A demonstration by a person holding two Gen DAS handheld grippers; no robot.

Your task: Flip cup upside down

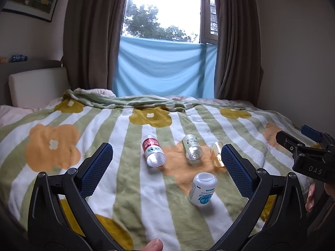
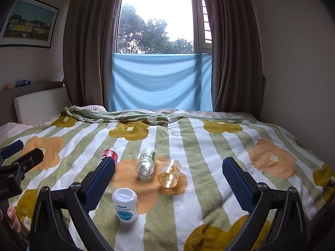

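A small clear amber cup (image 2: 169, 173) lies on its side on the flowered blanket (image 2: 209, 146), mouth toward me; in the left wrist view (image 1: 216, 153) it is partly hidden behind a blue finger pad. My left gripper (image 1: 167, 167) is open and empty above the blanket, short of the objects. My right gripper (image 2: 168, 179) is open and empty, with the cup between and beyond its fingers. The right gripper's body shows at the right edge of the left view (image 1: 309, 156).
Beside the cup lie a red-labelled clear bottle (image 1: 153, 151), a green-labelled clear bottle (image 2: 146, 164) and a white bottle with a blue label (image 2: 125, 207), nearest to me. Curtains and a blue cloth (image 2: 161, 81) hang behind the bed. A headboard (image 2: 39, 104) stands at the left.
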